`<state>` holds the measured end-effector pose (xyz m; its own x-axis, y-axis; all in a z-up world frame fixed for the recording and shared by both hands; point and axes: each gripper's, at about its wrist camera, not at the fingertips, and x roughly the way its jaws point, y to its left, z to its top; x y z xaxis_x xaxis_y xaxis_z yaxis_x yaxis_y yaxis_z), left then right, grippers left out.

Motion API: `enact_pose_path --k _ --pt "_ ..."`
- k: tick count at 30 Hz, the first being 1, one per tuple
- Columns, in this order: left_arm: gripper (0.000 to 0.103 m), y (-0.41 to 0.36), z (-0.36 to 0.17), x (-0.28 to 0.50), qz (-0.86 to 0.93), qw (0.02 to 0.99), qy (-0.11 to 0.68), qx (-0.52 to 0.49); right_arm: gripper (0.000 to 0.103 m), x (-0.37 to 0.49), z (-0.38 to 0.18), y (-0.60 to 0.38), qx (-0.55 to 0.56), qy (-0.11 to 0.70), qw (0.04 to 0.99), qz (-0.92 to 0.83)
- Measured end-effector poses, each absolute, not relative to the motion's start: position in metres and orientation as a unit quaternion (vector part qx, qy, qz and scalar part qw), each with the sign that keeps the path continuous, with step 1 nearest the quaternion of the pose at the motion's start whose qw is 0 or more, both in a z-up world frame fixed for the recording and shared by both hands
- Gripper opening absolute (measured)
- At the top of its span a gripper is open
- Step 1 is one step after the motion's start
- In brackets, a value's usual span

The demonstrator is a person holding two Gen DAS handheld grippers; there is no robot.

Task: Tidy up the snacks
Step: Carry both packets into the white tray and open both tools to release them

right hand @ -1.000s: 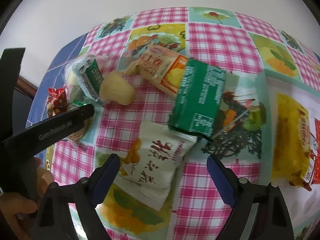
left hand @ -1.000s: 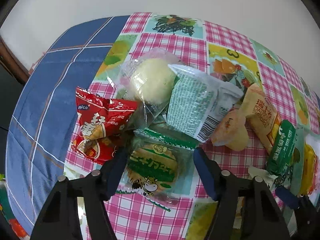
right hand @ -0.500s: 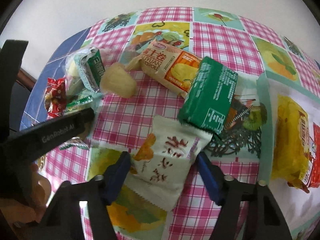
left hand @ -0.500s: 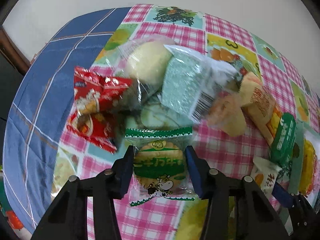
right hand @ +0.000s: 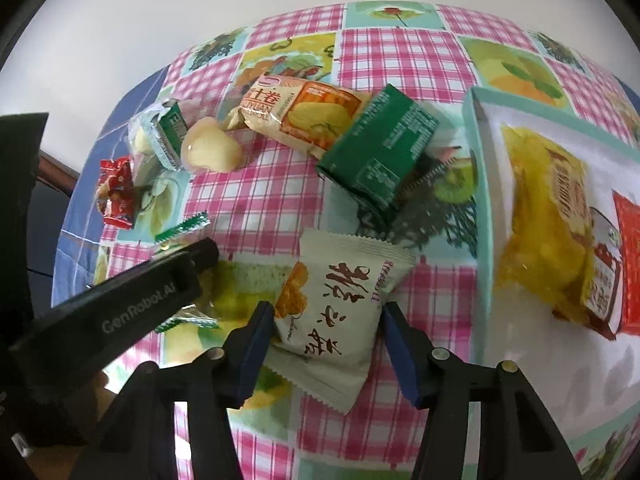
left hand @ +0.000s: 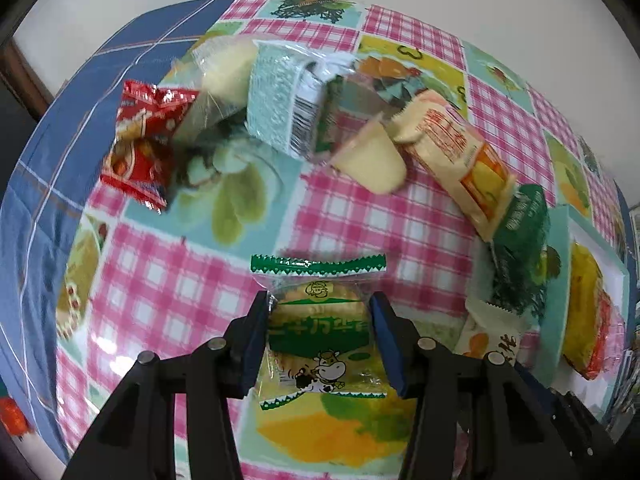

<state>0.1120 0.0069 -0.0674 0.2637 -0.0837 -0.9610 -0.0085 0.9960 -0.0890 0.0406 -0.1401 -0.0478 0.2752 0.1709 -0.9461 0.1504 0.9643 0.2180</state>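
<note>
A bench point(left hand: 352, 216) covered in a pink checked cloth with fruit panels holds a scatter of wrapped snacks.

The left gripper point(left hand: 318, 322) points steeply down, its blue pads pressed against both sides of a clear cookie pack point(left hand: 318, 332) with green lettering and a cartoon cow. The pack's zigzag green top edge sticks out beyond the fingertips.

The right gripper point(right hand: 326, 334) also points down. Its jaws are closing around a pale chip packet point(right hand: 340, 316) printed with dark characters. The left pad touches the packet's edge; a sliver of gap shows at the right pad, so a firm grip cannot be confirmed.

Farther off lie a red packet point(left hand: 140, 144), a pale bun in clear wrap point(left hand: 228, 72), a green-and-white pack point(left hand: 280, 100), a jelly cup point(left hand: 372, 160), an orange roll pack point(right hand: 304, 112) and a dark green pack point(right hand: 380, 152). These are blurred in the left view.

At the right, a white tray point(right hand: 480, 152) holds a yellow bag point(right hand: 548, 220); the tray's right side is cut off by the picture edge.
</note>
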Motion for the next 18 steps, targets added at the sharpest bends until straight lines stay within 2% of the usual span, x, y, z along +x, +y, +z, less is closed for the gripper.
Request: enact_pose_path --k 4,18 --pt "0.051 -0.001 -0.064 0.096 -0.018 0.796 0.604 -0.048 0.058 0.029 -0.038 -0.148 0.145 0.593 0.792 0.008" --pt "0.051 -0.049 0.012 0.059 -0.041 0.83 0.55 -0.083 0.058 0.006 0.009 -0.192 0.19 0.555 0.81 -0.012"
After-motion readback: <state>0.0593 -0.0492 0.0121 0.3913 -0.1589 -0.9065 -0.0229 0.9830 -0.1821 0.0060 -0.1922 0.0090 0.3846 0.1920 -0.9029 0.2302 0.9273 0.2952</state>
